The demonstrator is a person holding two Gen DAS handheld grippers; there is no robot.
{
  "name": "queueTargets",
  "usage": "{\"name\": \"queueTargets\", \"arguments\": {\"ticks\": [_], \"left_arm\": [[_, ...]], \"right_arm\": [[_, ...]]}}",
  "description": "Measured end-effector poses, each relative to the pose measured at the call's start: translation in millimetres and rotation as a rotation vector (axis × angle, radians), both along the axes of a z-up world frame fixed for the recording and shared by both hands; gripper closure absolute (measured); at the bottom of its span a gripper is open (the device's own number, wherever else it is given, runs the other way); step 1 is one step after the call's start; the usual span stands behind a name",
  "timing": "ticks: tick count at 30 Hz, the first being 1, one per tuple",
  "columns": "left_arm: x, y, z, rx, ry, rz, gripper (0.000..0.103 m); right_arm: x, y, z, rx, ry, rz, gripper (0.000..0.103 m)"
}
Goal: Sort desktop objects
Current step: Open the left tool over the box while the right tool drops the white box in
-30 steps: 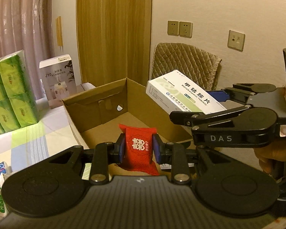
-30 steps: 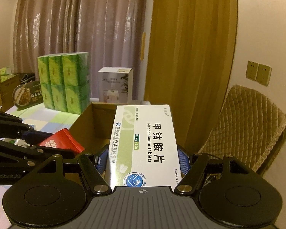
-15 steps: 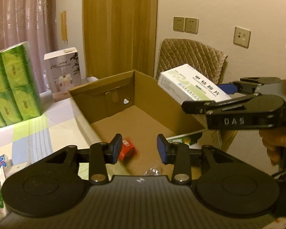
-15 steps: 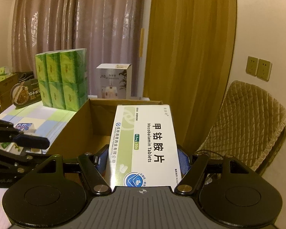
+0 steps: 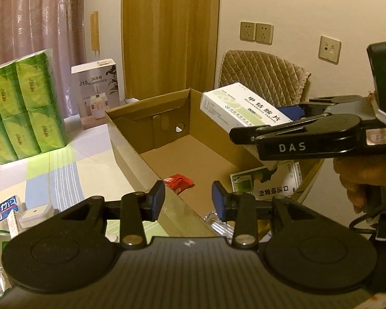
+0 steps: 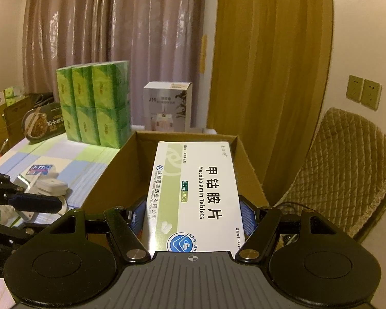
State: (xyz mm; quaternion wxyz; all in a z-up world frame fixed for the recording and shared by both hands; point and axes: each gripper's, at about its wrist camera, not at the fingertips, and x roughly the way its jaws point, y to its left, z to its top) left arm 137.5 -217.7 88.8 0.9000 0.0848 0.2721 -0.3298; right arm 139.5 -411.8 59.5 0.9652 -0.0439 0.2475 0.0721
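red packet (image 5: 178,182) dropped in cardboard box (image 5: 131,152), left-view only

Ahead of the left gripper's (image 5: 187,199) fingers sits the cardboard box (image 5: 131,152), its near wall running under and between them. The packet (image 5: 178,182) lies on the box floor just beyond the fingertips (image 5: 157,198). Farther right in the box lie a flat carton (image 5: 278,182) and, near the right finger, a foil pack (image 5: 218,225). The tablet box (image 6: 193,193) lies between the right gripper's (image 6: 193,219) fingers, over the box. Left of the left fingers, tissue packs (image 5: 20,105) stand on the table (image 5: 64,170), a humidifier box (image 5: 96,92) behind.
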Motion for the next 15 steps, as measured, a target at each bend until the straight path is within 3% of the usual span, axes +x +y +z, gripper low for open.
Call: {"name": "queueTargets", "arguments": {"ticks": [8, 15], "left_arm": [[-1, 6, 0, 0.000, 0.003, 0.012, 0.068], [-2, 15, -3, 0.002, 0.011, 0.033, 0.066]], "right_arm": [[5, -1, -1, 0.061, 0.026, 0.001, 0.031], [-18, -5, 3, 0.082, 0.000, -0.022, 0.028]]}}
